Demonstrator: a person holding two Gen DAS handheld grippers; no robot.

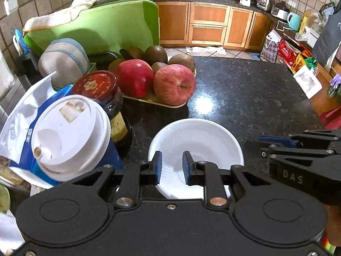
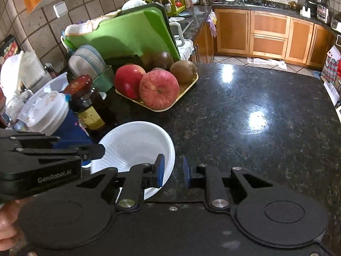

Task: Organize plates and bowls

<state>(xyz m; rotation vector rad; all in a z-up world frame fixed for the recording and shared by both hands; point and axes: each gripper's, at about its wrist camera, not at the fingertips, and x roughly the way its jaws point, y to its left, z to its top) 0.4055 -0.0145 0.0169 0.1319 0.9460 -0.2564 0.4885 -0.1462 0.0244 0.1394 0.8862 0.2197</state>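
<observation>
While both tongs point steeply down at the dark speckled stone tabletop [image 1: 245, 98], we see one white ribbed disposable bowl [image 1: 202, 140] standing upright on it, near the front edge of both views.

Left wrist view: the left tongs [image 1: 172, 166] hover over the near left part of the bowl. Their blue pads stand a narrow gap apart, released, with only the bowl's inner wall showing between them. The left pad lies over the rim; we cannot tell whether it touches. The right tongs [image 1: 262, 146] enter from the right edge, just beside the bowl.

Right wrist view: the right tongs [image 2: 173, 170] straddle the bowl's right rim, one pad inside the bowl [image 2: 132, 140] and the other outside over the stone. They are released; bare space shows on either side of the rim.

Surroundings, to the left of and behind the bowl:
- a paper cup with a white lid [image 1: 70, 136], just beside it;
- a dark jar with a red lid [image 1: 93, 84], touching the cup;
- a pale tray [image 1: 149, 102] bearing two red apples [image 1: 173, 84] and several kiwifruit [image 1: 155, 54];
- a stack of plates [image 1: 64, 61] standing on edge in a rack;
- a green cutting board [image 1: 102, 25] propped upright behind them.
</observation>
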